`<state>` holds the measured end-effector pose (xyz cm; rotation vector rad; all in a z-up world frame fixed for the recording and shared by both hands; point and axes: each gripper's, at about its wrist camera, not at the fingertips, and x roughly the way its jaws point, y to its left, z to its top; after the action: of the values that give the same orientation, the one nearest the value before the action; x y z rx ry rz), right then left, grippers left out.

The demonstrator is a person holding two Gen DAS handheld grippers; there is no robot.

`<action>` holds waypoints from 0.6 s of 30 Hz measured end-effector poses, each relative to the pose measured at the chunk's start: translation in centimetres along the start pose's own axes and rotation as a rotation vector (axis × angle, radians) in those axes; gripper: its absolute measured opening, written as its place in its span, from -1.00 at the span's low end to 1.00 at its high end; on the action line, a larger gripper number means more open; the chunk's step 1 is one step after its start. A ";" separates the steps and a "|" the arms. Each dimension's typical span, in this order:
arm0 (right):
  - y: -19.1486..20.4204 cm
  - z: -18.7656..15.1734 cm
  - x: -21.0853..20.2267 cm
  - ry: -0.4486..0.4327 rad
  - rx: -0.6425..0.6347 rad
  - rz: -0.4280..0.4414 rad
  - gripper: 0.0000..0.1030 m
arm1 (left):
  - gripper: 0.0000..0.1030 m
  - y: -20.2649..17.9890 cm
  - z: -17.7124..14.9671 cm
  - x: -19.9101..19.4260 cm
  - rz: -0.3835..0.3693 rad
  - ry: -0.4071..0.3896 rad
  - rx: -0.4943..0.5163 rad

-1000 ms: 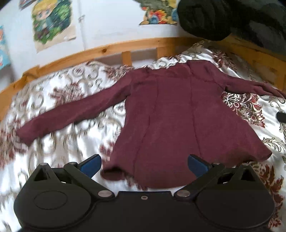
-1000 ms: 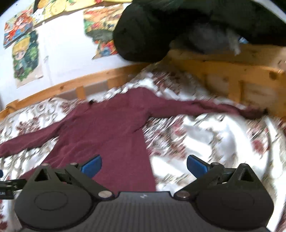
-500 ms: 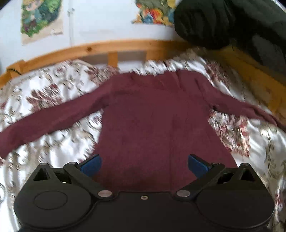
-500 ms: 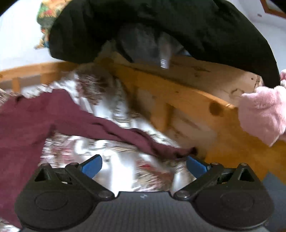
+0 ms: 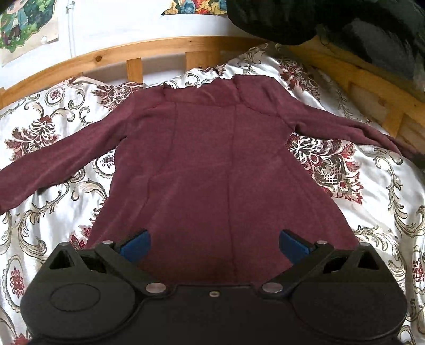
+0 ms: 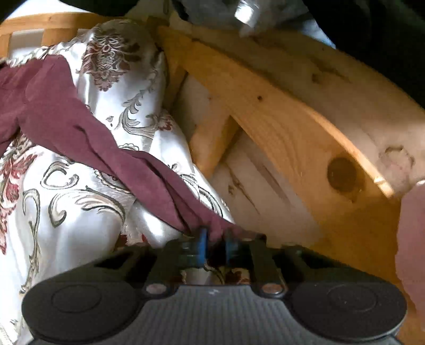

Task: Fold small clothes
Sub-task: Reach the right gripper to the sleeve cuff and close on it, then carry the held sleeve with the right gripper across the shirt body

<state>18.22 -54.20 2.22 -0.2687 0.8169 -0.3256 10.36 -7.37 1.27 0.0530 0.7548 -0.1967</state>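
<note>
A maroon long-sleeved top (image 5: 207,164) lies flat on the patterned bedspread (image 5: 377,185), back up, both sleeves spread out. My left gripper (image 5: 213,242) is open and empty, its blue pads wide apart over the hem. In the right wrist view my right gripper (image 6: 215,245) is shut on the cuff end of the right sleeve (image 6: 106,148), close to the wooden bed frame (image 6: 279,127). The sleeve runs up and left from the jaws.
The wooden rail (image 5: 148,50) runs along the back and right of the bed. Dark clothing (image 5: 332,18) hangs over the right rail. Posters (image 5: 26,24) are on the white wall. Something pink (image 6: 411,238) shows at the right edge.
My right gripper moved right to the sleeve end and shut on the cuff. My left gripper shifted to the middle of the hem and stayed open.
</note>
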 end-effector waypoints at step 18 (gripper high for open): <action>-5.8 1.3 -10.1 -0.027 0.824 0.833 -0.83 | 0.99 1.7 -0.5 -1.2 -0.017 -0.026 -0.096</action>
<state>11.69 -55.53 11.86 0.8248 0.6433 0.1464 9.53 -5.42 1.71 -0.0470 0.7378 -0.1764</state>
